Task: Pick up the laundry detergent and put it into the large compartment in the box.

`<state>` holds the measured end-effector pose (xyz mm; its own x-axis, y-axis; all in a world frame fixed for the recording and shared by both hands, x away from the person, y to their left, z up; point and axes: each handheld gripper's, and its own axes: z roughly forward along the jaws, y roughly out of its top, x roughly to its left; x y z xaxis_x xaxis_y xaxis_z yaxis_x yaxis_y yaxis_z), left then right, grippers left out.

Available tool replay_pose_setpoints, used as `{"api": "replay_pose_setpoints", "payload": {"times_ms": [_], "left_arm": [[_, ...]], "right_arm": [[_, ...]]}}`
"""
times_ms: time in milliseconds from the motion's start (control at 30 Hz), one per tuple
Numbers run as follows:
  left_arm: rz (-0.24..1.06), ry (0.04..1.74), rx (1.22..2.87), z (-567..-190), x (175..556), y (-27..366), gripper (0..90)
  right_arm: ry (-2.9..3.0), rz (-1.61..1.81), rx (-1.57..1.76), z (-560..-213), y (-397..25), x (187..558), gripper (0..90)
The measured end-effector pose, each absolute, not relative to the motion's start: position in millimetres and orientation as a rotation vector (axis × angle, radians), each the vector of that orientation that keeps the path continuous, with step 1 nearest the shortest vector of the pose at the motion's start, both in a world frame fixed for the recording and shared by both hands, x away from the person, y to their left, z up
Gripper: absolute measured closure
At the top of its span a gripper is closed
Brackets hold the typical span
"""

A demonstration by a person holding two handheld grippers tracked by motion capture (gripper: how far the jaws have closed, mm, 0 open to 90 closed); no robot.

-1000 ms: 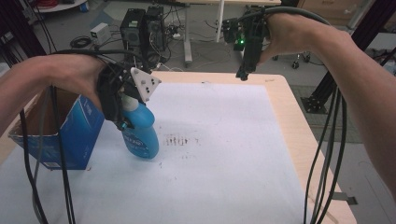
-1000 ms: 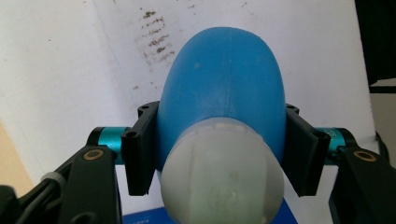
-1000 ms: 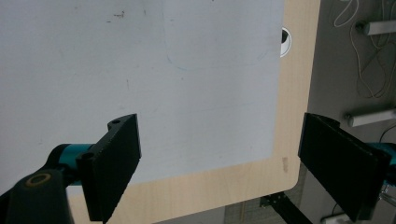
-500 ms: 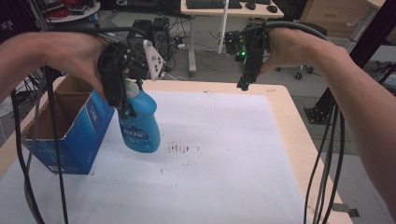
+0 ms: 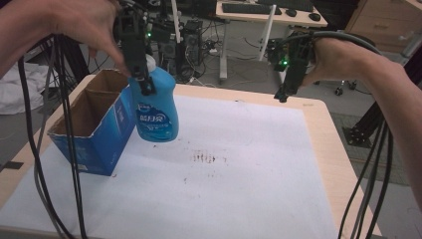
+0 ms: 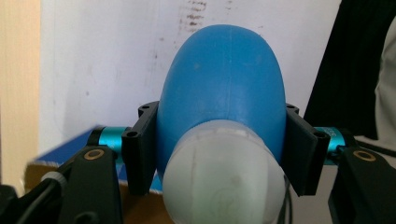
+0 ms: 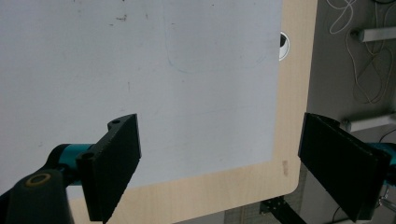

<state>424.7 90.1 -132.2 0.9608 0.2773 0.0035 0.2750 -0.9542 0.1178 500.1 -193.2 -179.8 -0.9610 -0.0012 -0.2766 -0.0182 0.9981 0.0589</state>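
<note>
Left tool [image 5: 141,82] was clamped on the blue bottle [image 5: 156,110], jaws pressing either side of its upper body just below the white cap [image 6: 224,182]. Bottle hung upright in the air, clear of the tabletop [image 5: 259,164], just beside the open blue cardboard box [image 5: 94,124] near the left edge. Box stood on the white mat, top open, two compartments visible. Right tool [image 5: 284,93] was held above the far right corner, well apart from the bottle, jaws spread wide with nothing between them. Brown stain marks [image 5: 205,158] sat mid-mat.
</note>
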Motion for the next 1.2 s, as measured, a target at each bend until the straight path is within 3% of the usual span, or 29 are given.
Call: {"api": "replay_pose_setpoints", "payload": {"times_ms": [800,1200], "left_arm": [[0.156,1.238,2.739,-97,431,178,37.9],[0.203,1.415,2.718,-99,437,225,37.8]], "right_arm": [[2.867,0.105,-0.014,-184,-199,500,12.3],[2.878,0.106,-0.025,-191,-199,501,12.3]]}}
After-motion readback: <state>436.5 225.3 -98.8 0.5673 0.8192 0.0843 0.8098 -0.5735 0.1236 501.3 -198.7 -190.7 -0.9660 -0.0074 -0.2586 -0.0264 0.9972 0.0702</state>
